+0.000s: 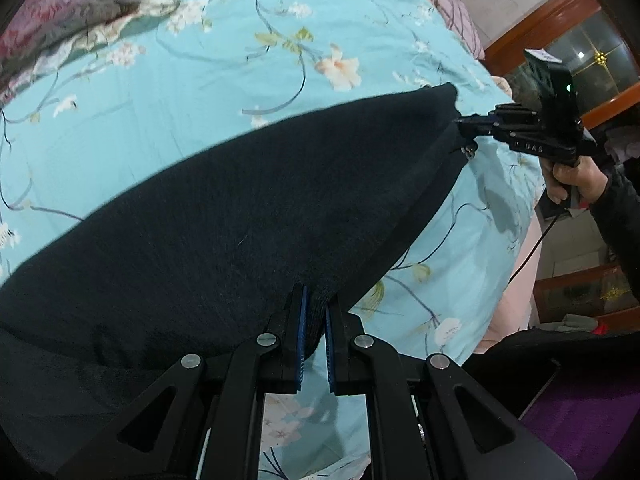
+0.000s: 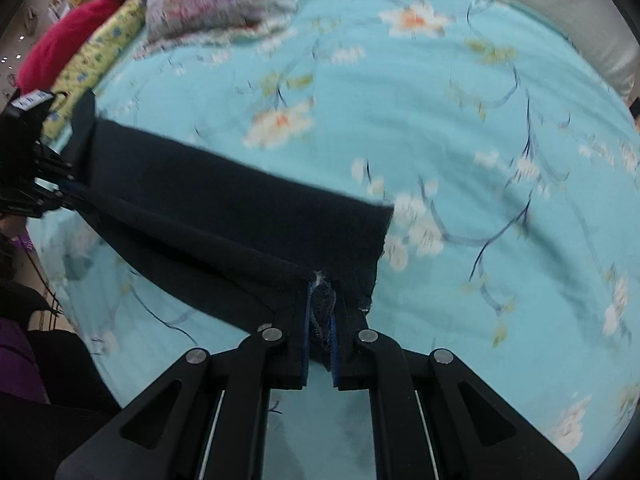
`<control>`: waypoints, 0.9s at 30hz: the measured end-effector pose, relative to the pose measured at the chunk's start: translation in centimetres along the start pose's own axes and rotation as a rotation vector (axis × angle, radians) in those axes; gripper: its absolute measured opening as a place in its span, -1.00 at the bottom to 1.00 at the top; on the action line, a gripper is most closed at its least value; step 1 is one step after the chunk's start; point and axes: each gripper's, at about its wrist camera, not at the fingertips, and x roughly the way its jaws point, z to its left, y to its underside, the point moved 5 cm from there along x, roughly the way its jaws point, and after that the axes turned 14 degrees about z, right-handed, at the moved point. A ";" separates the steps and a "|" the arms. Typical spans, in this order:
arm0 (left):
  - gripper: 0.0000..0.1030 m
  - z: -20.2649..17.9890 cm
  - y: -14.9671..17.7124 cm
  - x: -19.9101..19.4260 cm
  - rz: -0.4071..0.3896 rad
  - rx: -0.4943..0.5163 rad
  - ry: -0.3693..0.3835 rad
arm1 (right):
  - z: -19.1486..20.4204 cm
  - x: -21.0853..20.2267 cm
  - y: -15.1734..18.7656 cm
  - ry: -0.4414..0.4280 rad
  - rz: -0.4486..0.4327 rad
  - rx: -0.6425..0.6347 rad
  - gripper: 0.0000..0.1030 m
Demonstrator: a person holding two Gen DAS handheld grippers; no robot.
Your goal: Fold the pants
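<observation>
Nearest the lens in the left wrist view, the left tool (image 1: 316,320) is a black linkage of flat angular arms pinned with round silver rivets, its two fingers faced with ribbed blue pads (image 1: 303,336). The pads are pressed together on a thick fold of the pants (image 1: 224,216), pinching the hem edge of the dark cloth. The pants are a dense navy-black knit with a fine, slightly fuzzy nap; they hang as a broad, taut sheet between the two tools, above the bed, with a stitched seam line running along the lower edge.

At the far corner of that sheet the right tool (image 1: 460,122) grips the cloth, its black body held by a hand (image 1: 576,184) in a dark sleeve. In the right wrist view, the right tool's own blue-edged pads (image 2: 307,320) clamp bunched fabric, with a fleck of white thread at the pinch. From here the pants stretch as a long, folded band toward the left tool (image 2: 68,196) at the frame's left.

The bed sheet (image 1: 168,112) beneath is smooth turquoise cotton printed with white-and-orange blossoms and thin curling stems. A rumpled floral quilt (image 2: 216,0) lies at the head, beside a yellow patterned pillow (image 2: 100,48) and a red cushion (image 2: 68,36).
</observation>
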 end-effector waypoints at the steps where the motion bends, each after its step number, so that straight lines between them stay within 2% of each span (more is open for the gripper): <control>1: -0.86 0.1 0.1 0.4 0.008 -0.003 0.003 | 0.0 0.4 0.1 -0.001 0.007 0.001 -0.84; 3: -0.84 0.2 0.2 0.9 0.018 -0.007 0.002 | 0.0 0.6 0.3 0.000 0.008 0.012 -0.84; 5: -0.71 0.3 0.3 1.4 0.032 -0.016 0.015 | 0.1 0.3 0.3 0.001 0.008 0.013 -0.82; 7: -0.48 0.3 0.6 1.9 0.044 -0.026 0.032 | 0.3 -0.2 0.5 0.004 0.006 0.023 -0.69; 8: -0.45 0.3 0.8 1.9 0.043 -0.028 0.035 | 0.4 -0.3 0.6 0.006 0.012 0.029 -0.59; 10: -0.36 0.2 1.2 1.7 0.034 -0.032 0.043 | 0.9 -1.2 0.9 0.008 0.007 0.046 0.05; 11: -0.32 0.1 1.4 1.5 0.026 -0.036 0.045 | 1.3 -2.0 1.1 -0.003 -0.019 0.046 0.13; 13: -0.13 0.3 2.0 1.0 0.003 -0.060 0.054 | 2.3 -3.2 1.1 -0.024 -0.067 0.046 0.15; 18: -0.13 1.5 3.3 -1.0 -0.064 -0.143 0.060 | 5.5 -5.2 -0.8 -0.084 -0.156 0.041 0.15; 21: -0.12 3.0 4.3 -2.7 -0.115 -0.212 0.058 | 8.2 -4.8 -2.9 -0.131 -0.172 0.008 0.15; 27: 0.02 7.9 7.1 -6.7 -0.228 -0.408 0.034 | 14.5 -2.9 -6.6 -0.258 -0.175 -0.074 0.15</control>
